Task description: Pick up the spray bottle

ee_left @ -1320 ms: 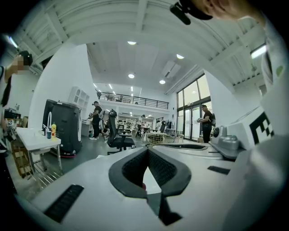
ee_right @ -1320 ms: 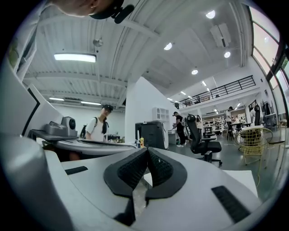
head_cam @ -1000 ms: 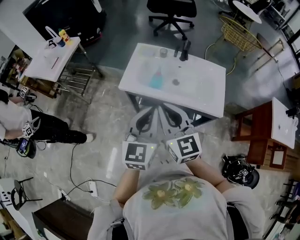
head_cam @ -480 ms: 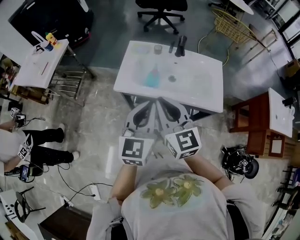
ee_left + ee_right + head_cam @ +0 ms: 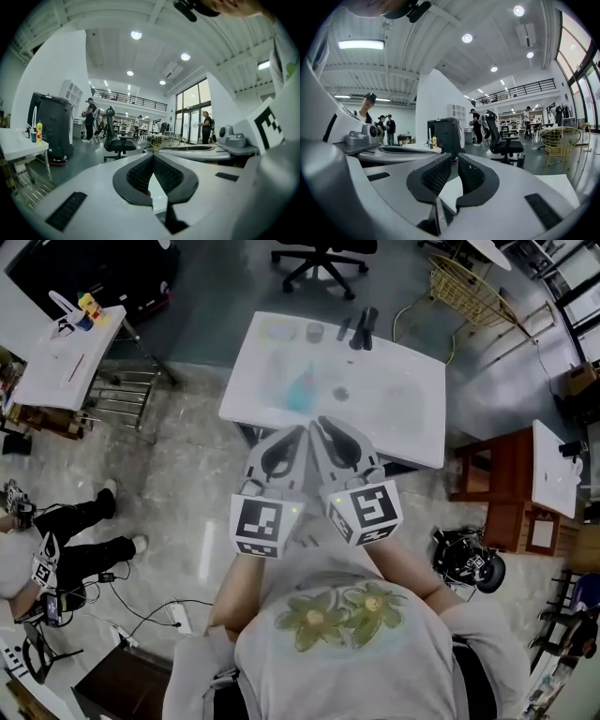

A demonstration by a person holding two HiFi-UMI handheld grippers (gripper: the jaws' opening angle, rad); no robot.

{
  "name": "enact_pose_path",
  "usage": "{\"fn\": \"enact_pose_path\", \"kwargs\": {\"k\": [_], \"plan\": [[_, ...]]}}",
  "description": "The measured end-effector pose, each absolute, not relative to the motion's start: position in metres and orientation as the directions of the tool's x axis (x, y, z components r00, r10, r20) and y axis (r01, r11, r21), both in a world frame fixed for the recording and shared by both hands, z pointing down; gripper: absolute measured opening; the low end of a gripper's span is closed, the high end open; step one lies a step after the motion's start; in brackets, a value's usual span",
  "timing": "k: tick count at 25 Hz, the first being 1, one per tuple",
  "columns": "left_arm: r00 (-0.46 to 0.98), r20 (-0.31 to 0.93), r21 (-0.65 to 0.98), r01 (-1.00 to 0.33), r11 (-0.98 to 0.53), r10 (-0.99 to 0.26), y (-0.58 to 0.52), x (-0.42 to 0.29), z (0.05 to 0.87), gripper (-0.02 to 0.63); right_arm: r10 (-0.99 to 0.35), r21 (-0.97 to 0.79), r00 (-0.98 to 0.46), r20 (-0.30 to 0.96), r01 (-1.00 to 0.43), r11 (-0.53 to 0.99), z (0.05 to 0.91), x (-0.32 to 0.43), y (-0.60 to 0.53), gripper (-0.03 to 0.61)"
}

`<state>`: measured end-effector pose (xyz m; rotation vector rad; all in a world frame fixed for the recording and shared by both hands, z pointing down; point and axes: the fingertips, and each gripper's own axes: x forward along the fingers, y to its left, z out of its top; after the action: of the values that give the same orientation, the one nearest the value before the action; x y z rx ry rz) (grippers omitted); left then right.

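Table (image 5: pixel 403 418) comes largest: white, it fills the head view's 12 o'clock, and the person stands at its near edge with both arms held toward it. Beyond it, also at 12 o'clock, stands a black office chair (image 5: pixel 323 259). A smaller white side table (image 5: pixel 56 367) sits at 10 o'clock and a gold wire basket (image 5: pixel 469 287) at 1 o'clock.

The left gripper (image 5: pixel 300 431) and right gripper (image 5: pixel 322 422) lie side by side, close together, with their tips just over the table's near edge. The teal spray bottle (image 5: pixel 300 390) rests on the table at 12 o'clock from the left gripper's tips, near them but apart. A small cup (image 5: pixel 314 331) sits by the far edge.

Only the head view shows the bottle and the table top. The 2 gripper views look level across the room, to the chair, a tall black cabinet (image 5: pixel 54 131) and several standing people (image 5: pixel 89 119).

Those views give what the head view cannot. The left gripper's ribbed pads (image 5: pixel 140 176) meet at the tips, closed on nothing. The right gripper's pads (image 5: pixel 436 176) stand a sliver apart, all but closed, and nothing is held.
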<state>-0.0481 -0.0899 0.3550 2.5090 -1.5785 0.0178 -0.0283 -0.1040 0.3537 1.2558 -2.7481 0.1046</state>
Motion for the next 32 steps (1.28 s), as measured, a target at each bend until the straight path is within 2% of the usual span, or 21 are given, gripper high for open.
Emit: {"fn": "enact_pose_path", "kwargs": {"k": [8,13,20,32], "plan": [[0.448,0.167,0.150,-0.892,-0.427,-0.878,-0.118,-0.054,0.384,0.009,-0.747,-0.049,-0.633,0.203,-0.769,0.638,0.387,-0.035,-0.139,0.030],[0.432,0.203,0.148,-0.900,-0.409,-0.879,-0.146,-0.069,0.393,0.009,-0.737,-0.072,-0.631,0.242,-0.769,0.635,0.404,-0.045,-0.170,0.098],[0.439,0.242,0.166,-0.897,-0.409,-0.865,-0.183,-0.083,0.418,0.009,-0.735,-0.104,-0.590,0.334,-0.798,0.594,0.445,-0.051,-0.202,0.121],[0.478,0.308,0.224,-0.877,-0.426,-0.822,-0.221,-0.093,0.463,0.009,-0.770,-0.092,-0.440,0.461,-0.887,0.452,0.512,-0.037,-0.266,0.163]]}}
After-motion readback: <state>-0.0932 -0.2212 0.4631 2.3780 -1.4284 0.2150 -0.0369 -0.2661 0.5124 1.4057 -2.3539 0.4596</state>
